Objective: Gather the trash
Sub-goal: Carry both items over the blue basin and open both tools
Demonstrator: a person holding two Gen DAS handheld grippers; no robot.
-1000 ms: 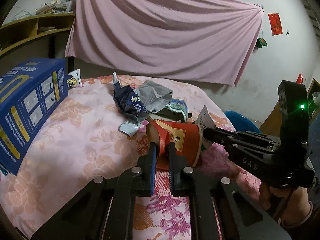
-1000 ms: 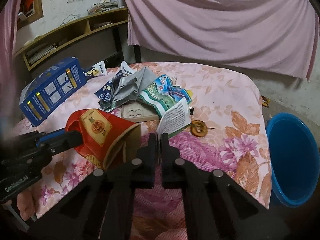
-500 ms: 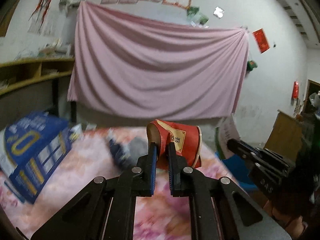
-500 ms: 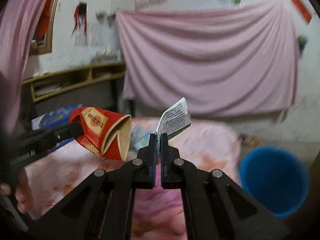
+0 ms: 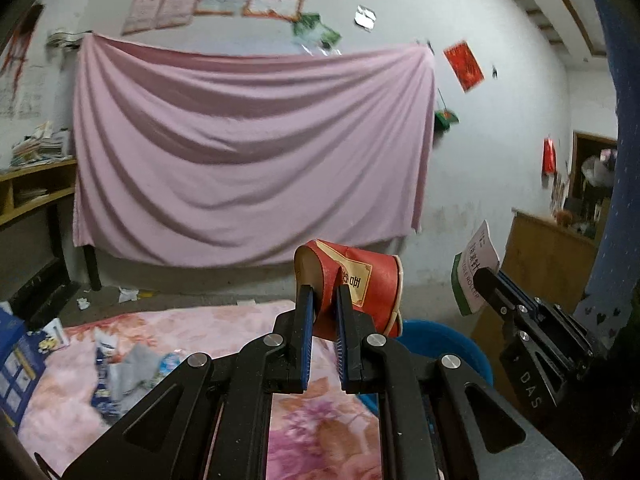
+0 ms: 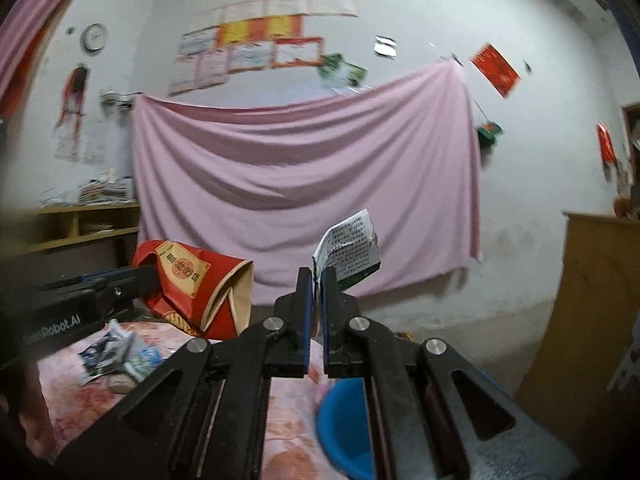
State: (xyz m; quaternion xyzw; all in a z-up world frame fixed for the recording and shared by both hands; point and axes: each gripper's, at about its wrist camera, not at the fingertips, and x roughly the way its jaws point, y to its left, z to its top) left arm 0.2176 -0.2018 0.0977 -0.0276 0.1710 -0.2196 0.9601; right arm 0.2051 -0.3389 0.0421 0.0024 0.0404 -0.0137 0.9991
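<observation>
My left gripper (image 5: pixel 322 292) is shut on the rim of a crushed red paper cup (image 5: pixel 360 284), held in the air above the table's right end; the same red cup (image 6: pixel 196 284) shows at the left of the right wrist view. My right gripper (image 6: pixel 317 276) is shut on a small white and green printed wrapper (image 6: pixel 352 252), also lifted; that wrapper (image 5: pixel 474 272) and the right gripper (image 5: pixel 486 278) appear at the right of the left wrist view. A blue bin (image 5: pixel 448 352) stands just behind and below the cup, and the blue bin (image 6: pixel 344 428) lies under my right gripper.
A table with a pink flowered cloth (image 5: pixel 200 344) carries a pile of wrappers (image 5: pixel 128 372) and a blue box (image 5: pixel 12 360) at the left. A pink sheet (image 5: pixel 248 152) hangs on the back wall. A wooden cabinet (image 6: pixel 600 312) stands at the right, shelves (image 6: pixel 88 228) at the left.
Both grippers have risen off the table with the cup and the wrapper and swung right toward the blue bin. The table clutter has dropped lower and to the left in both views.
</observation>
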